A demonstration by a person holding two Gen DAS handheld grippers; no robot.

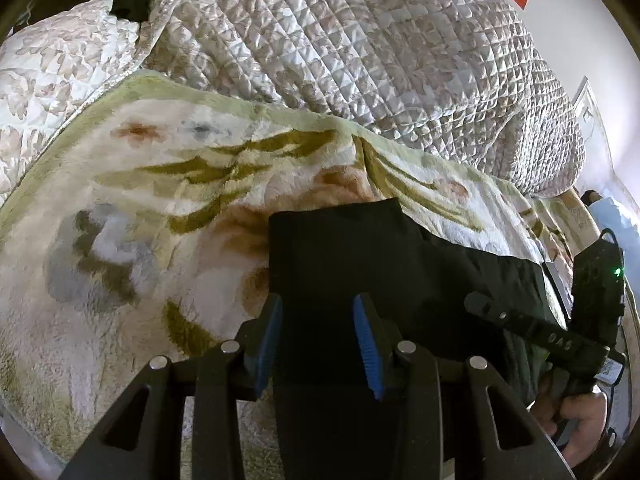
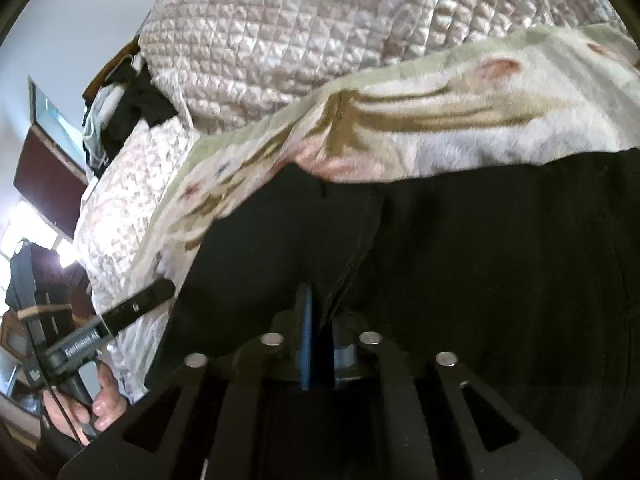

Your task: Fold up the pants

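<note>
Pants [image 1: 360, 256] lie dark and flat on the floral fleece blanket [image 1: 160, 184], both grippers right over them.

Left gripper [image 1: 318, 340] hovers low above the near end of the black cloth, its blue-padded fingers [image 1: 366, 344] spread apart with fabric showing between them and nothing pinched. Over on the right wrist view, the right gripper [image 2: 318, 344] has its blue pads drawn close together, and a seamed edge of the pants [image 2: 460, 248] runs down into the narrow gap, so it looks clamped on that fold. Black cloth fills most of that view, spread across the blanket [image 2: 460, 96]. Behind it all, a bunched quilted bedspread [image 1: 360, 48] is heaped on the bed. Each wrist view catches the other gripper at its edge, hand wrapped round the handle.
</note>
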